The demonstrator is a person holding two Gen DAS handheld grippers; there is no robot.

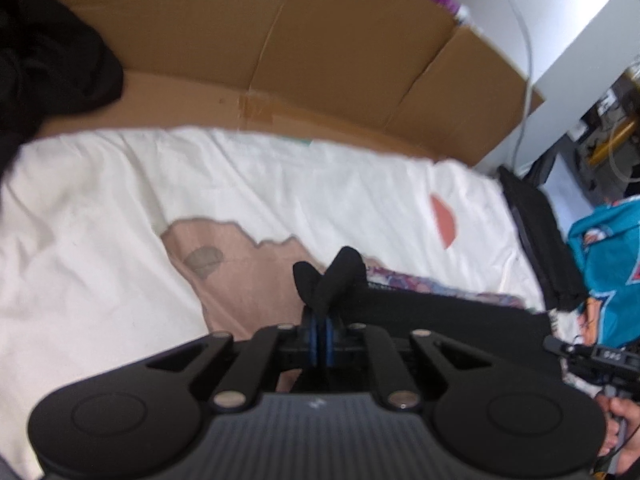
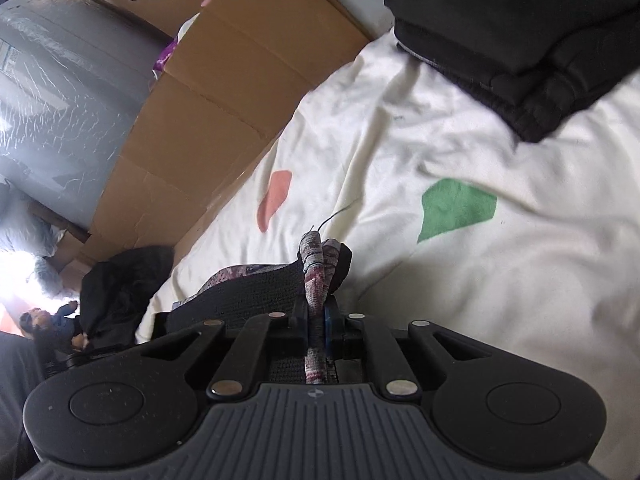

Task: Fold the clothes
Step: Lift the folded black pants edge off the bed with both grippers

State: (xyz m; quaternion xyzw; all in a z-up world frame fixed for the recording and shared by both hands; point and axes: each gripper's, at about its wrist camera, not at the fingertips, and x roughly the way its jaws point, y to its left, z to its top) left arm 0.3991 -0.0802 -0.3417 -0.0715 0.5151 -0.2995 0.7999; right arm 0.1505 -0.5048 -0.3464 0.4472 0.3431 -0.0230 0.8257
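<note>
A black knitted garment (image 1: 432, 312) with a pink-and-purple patterned inner side (image 1: 420, 282) is stretched between my two grippers above a white bed sheet (image 1: 100, 220). My left gripper (image 1: 320, 320) is shut on one black corner of it, which bunches up past the fingertips. My right gripper (image 2: 320, 312) is shut on another corner, where the patterned side (image 2: 318, 276) sticks out between the fingers and the black knit (image 2: 248, 292) trails to the left. The right gripper also shows at the right edge of the left wrist view (image 1: 588, 356).
The sheet (image 2: 460, 280) has pink, red and green patches. A folded black pile (image 2: 520, 40) lies at the sheet's far corner, another black heap (image 1: 44, 60) at far left. Brown cardboard (image 1: 280, 48) lines the wall. A teal garment (image 1: 608, 260) and black clothes (image 1: 536, 240) lie right.
</note>
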